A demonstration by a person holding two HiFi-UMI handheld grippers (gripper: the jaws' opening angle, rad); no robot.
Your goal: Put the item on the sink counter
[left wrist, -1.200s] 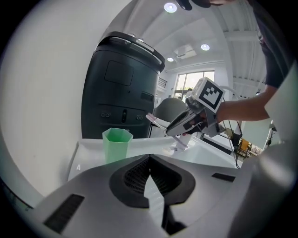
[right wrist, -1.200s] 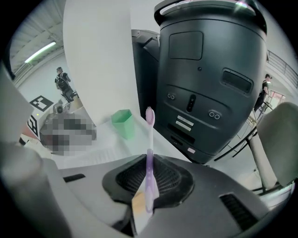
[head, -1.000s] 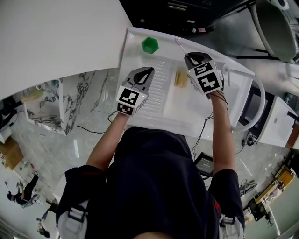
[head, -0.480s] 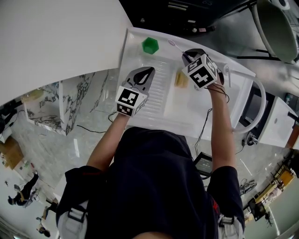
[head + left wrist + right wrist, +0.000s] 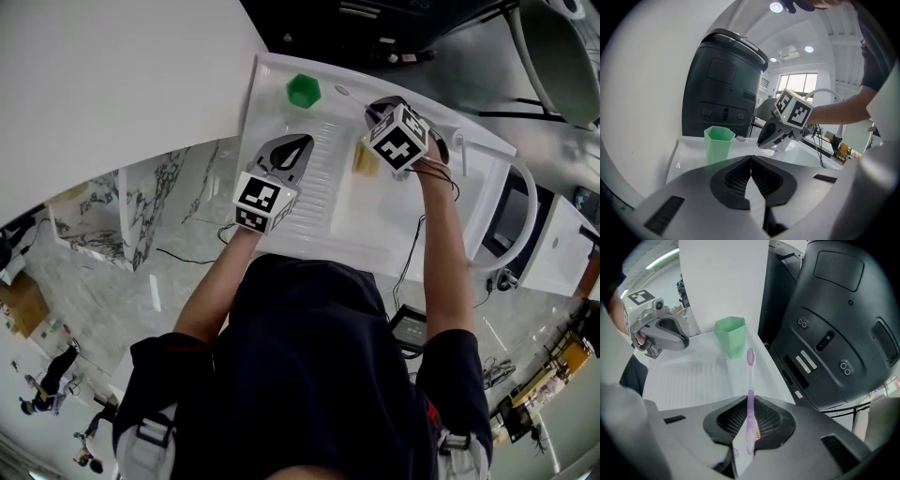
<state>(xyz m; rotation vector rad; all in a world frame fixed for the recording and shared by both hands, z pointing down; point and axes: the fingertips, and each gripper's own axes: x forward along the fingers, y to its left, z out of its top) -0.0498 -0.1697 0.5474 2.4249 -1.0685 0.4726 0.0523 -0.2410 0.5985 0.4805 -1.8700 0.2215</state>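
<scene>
A purple toothbrush point(image 5: 750, 394) is clamped between the jaws of my right gripper point(image 5: 749, 403), its bristle head pointing at a green cup point(image 5: 731, 336). From the head view, the right gripper point(image 5: 398, 136) tilts steeply down over the white sink counter point(image 5: 281, 117), and the toothbrush head point(image 5: 343, 91) sits just right of the green cup point(image 5: 302, 91). My left gripper point(image 5: 272, 178) hovers over the ribbed drainboard, shut and empty. In the left gripper view, its jaws point(image 5: 751, 161) meet with nothing between them, facing the cup point(image 5: 718, 144) and the right gripper point(image 5: 785, 126).
A yellow sponge point(image 5: 364, 157) lies in the basin beside the right gripper. A large black appliance point(image 5: 834, 333) stands behind the counter's far edge. A white curved pipe point(image 5: 525, 206) arcs at the sink's right. A white wall point(image 5: 112, 75) borders the counter's left side.
The right gripper has sunk toward the counter and rolled, carrying the toothbrush; its head now sits closer to the green cup. The left gripper has stayed still.
</scene>
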